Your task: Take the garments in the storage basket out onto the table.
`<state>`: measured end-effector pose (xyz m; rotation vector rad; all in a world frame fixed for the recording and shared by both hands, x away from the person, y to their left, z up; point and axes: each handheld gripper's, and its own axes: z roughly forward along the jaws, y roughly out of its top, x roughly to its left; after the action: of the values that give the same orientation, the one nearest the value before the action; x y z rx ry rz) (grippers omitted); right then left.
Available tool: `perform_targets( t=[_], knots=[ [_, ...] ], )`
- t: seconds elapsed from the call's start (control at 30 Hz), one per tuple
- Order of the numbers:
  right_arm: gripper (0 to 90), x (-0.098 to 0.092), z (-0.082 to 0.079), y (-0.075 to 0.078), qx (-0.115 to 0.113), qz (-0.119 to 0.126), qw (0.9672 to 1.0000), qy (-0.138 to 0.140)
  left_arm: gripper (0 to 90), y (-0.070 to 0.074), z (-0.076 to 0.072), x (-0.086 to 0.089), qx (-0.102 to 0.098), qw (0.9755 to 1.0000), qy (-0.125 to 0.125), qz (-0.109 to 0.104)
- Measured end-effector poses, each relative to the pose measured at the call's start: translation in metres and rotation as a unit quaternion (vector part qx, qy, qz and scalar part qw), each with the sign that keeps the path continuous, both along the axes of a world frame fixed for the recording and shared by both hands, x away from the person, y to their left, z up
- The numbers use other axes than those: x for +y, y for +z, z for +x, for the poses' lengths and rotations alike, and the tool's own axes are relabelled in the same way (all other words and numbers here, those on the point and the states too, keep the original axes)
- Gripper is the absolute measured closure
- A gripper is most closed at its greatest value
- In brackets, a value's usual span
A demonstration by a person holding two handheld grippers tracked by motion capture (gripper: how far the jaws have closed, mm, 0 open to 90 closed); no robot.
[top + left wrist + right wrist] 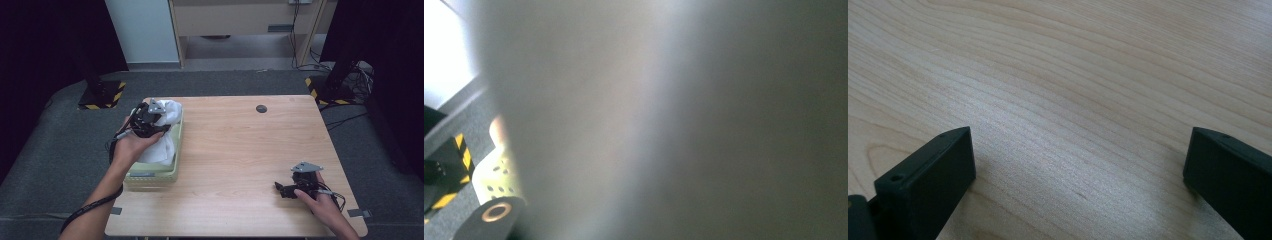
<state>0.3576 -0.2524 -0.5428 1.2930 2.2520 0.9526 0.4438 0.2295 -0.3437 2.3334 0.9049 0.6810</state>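
White cloth (167, 125), seemingly bunched, over basket (150, 176)

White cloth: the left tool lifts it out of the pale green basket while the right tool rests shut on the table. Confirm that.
Not quite. The right tool is open, its jaws wide apart over bare table, as the right gripper view shows. The left tool does grip the white cloth above the pale green basket.

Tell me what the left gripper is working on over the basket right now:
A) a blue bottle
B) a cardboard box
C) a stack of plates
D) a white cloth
D: in the high view the left gripper sits against a white cloth bunched in the pale green basket, and pale fabric hangs close before its own camera.
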Motion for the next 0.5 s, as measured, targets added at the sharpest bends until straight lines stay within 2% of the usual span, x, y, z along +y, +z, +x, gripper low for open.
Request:
perform_targets(
  t=[0.13, 0.37, 0.5],
  knots=[
    [0.4, 0.0, 0.0, 0.0, 0.0, 0.0, 1.0, 0.001, 61.7, 0.007, -0.001, -0.008, -0.006, 0.9999, -0.009, 0.006],
    [0.4, 0.0, 0.0, 0.0, -0.001, 0.0, 1.0, 0.002, 61.6, 0.008, 0.002, -0.019, -0.011, 0.9999, -0.013, 0.004],
    [0.4, 0.0, 0.0, 0.0, 0.0, 0.0, 1.0, 0.003, 61.5, 0.01, 0.003, -0.029, -0.014, 0.9996, -0.021, 0.013]
  ],
)
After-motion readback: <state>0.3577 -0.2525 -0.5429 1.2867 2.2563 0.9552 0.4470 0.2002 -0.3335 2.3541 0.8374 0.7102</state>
